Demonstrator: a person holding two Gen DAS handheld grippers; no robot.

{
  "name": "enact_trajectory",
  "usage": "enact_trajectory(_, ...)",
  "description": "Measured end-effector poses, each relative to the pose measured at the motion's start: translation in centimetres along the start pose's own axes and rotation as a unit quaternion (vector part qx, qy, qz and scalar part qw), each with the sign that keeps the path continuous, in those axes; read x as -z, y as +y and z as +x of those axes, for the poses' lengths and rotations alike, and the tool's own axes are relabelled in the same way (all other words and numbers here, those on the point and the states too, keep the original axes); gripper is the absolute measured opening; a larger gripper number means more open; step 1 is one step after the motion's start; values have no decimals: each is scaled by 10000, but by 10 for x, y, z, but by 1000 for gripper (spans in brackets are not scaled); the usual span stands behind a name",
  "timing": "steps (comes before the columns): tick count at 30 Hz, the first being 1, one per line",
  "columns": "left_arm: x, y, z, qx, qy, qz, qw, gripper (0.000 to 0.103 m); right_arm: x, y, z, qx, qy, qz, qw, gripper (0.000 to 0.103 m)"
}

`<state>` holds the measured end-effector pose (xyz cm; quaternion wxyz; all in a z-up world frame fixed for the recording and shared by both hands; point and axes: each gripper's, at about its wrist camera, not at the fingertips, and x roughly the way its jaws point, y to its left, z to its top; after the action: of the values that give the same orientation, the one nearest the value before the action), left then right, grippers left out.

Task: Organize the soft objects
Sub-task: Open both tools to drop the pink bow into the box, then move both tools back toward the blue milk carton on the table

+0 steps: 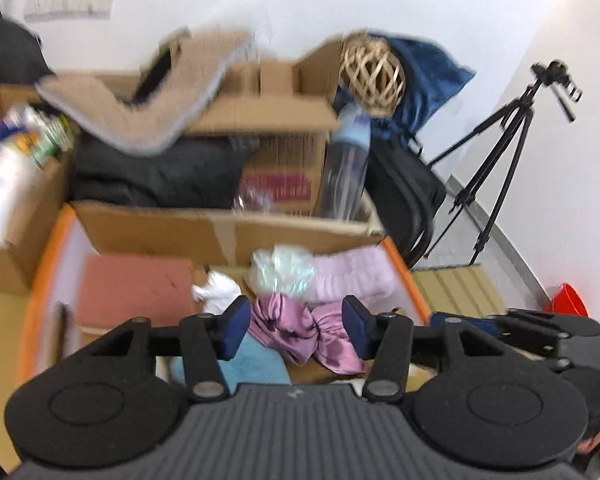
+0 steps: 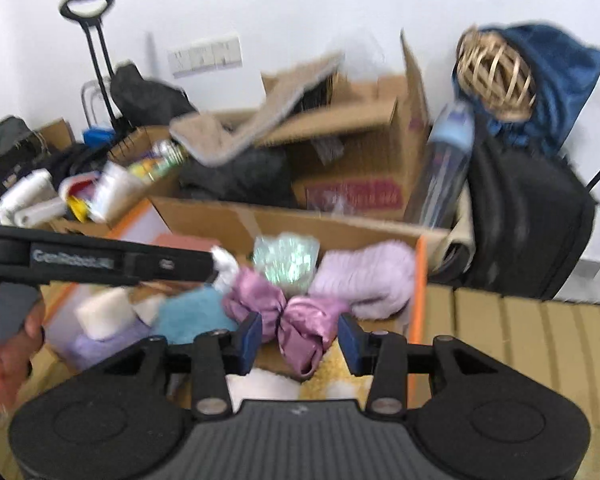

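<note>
White walls back a cluttered corner of stacked cardboard boxes (image 1: 284, 120), a black tripod (image 1: 500, 152) at the right, a woven rattan ball (image 1: 374, 74) resting against blue fabric (image 1: 428, 80), and a clear water bottle (image 1: 346, 160) leaning on a box. A tan mat (image 1: 140, 116) hangs over the upper boxes. In front sits an orange-rimmed bin (image 1: 404, 276) on a slatted tan floor, and the soft things lie inside it: a shiny pink-purple satin cloth (image 1: 300, 332) in the middle, a fluffy lilac cloth (image 1: 352, 276) toward the right wall, a crinkly pale green bundle (image 1: 284, 272) behind the satin, a small white piece (image 1: 216, 288), a light blue fuzzy cloth (image 1: 256, 364) and a flat reddish panel (image 1: 136, 288) at the left.

Both claws point down into the bin. The left claw (image 1: 296, 330) is released, its blue pads standing apart on either side of the satin cloth, not visibly pressing it. The right claw (image 2: 300, 340) is also released, its pads spread either side of the same satin cloth (image 2: 288, 320). From the right wrist view the left claw's arm crosses the left side, with a hand (image 2: 8, 356) gripping its handle
</note>
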<state>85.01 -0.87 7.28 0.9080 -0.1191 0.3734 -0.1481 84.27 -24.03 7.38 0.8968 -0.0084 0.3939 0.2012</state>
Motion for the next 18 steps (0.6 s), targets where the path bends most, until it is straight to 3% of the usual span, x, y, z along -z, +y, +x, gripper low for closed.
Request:
enact_trajectory(4, 0, -9, -81, -185, -385, 386, 9983, 52, -12, 3, -76, 184, -394, -51, 9990, 41)
enact_trajectory(7, 7, -12, -138, -371, -579, 490, 9964, 53, -12, 11, -137, 205, -671, -108, 9975, 49)
enact_trajectory(12, 22, -24, -207, -591, -910, 501, 9928, 59, -4, 27, -193, 239, -823, -44, 9963, 54)
enact_trajectory(15, 55, -31, -245, -652, -1185, 591, 9891, 66, 22, 44, -217, 186, -938, -164, 9953, 55)
enact_trajectory(18, 110, -33, -279, -616, -1472, 883, 9832, 70, 71, 63, -240, 25, -1152, -296, 9929, 57)
